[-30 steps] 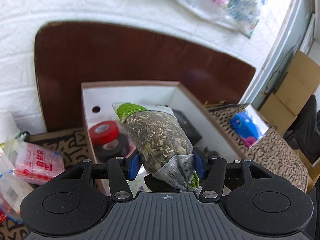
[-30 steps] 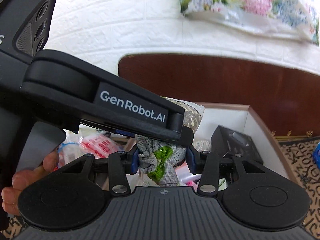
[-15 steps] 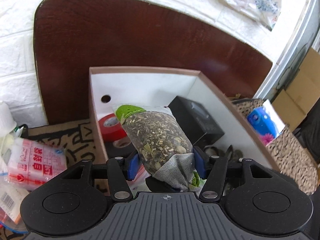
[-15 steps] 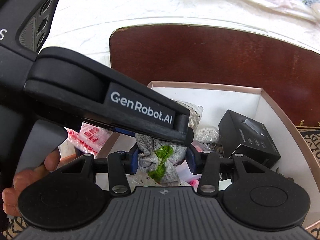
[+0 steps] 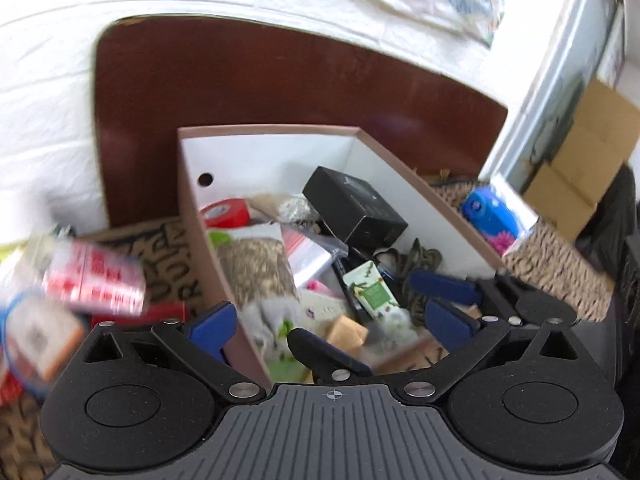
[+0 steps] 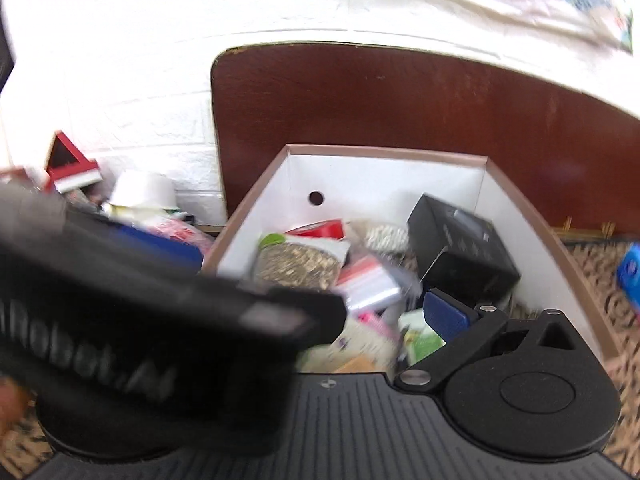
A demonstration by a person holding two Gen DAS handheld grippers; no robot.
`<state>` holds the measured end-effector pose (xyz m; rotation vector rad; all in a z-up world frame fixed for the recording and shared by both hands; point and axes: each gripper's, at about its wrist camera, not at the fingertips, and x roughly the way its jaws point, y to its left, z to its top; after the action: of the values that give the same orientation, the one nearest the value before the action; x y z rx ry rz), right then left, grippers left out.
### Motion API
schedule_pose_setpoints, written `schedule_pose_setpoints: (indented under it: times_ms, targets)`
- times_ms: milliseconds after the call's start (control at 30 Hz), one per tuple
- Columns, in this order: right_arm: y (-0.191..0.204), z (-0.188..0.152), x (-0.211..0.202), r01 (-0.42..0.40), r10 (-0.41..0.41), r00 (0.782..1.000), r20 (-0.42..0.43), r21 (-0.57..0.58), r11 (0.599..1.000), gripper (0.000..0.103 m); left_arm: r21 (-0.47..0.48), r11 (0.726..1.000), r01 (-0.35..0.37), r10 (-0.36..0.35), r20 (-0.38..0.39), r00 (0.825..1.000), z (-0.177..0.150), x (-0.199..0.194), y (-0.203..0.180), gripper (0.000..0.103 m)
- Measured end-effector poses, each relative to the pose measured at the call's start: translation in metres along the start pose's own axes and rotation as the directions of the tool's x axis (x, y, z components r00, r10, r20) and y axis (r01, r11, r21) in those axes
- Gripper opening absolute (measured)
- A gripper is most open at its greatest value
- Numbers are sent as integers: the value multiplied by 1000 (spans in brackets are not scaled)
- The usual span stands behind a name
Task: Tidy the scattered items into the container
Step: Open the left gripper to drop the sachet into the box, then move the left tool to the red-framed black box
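both grippers, l [image 5: 328,320] & r [image 6: 444,316], now gaping w/ nothing held; herb bag [image 5: 256,268], released, is lying in box [image 5: 272,132] ahead of jaws.

Right gripper's left fingers hidden behind blurred left gripper [image 6: 160,336]

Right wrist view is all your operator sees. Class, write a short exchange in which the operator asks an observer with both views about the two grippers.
Operator: The other gripper blocks half my picture. Is it holding anything?
Observer: No. The left gripper is open, with nothing between its fingers.
Operator: I see only one finger of mine. Where is the other?
Observer: The right gripper is open too. Its hidden finger hangs over the near end of the box, well apart from its partner.
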<state>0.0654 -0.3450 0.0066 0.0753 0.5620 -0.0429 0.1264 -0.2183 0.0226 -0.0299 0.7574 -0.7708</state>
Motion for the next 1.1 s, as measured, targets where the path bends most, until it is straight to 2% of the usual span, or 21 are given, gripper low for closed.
schedule_pose_setpoints:
  times_ms: [100, 267, 400, 633, 800, 900, 1100]
  targets:
    - [2, -12, -15, -39, 40, 999, -1, 46, 998, 103, -44, 999, 3, -2, 28, 1000, -19, -16, 1, 103]
    - [22, -21, -33, -1, 2, 999, 46, -17, 1000, 103, -111, 994, -5, 11, 55, 998, -44, -42, 2, 103]
    - [38, -41, -49, -55, 55, 997, 56, -13, 998, 103, -121, 992, -33, 42, 76, 996, -68, -61, 1, 103]
    - [69, -70, -61, -92, 92, 996, -2, -6, 996, 103, -130, 987, -91, 100, 63, 993, -110, -83, 6, 103]
    - [89, -90, -59, -85, 86, 995, -58, 21, 996, 103, -144, 980, -136, 142, 34, 989, -136, -88, 17, 103]
    - [101, -102, -52, -91, 91, 991, -102, 2, 996, 103, -174, 972, -160, 164, 10, 986, -149, -90, 29, 103]
    - [117, -123, -41, -121, 113, 987, -114, -59, 991, 103, -265, 943, -203, 212, 7, 977, -158, -99, 63, 103]
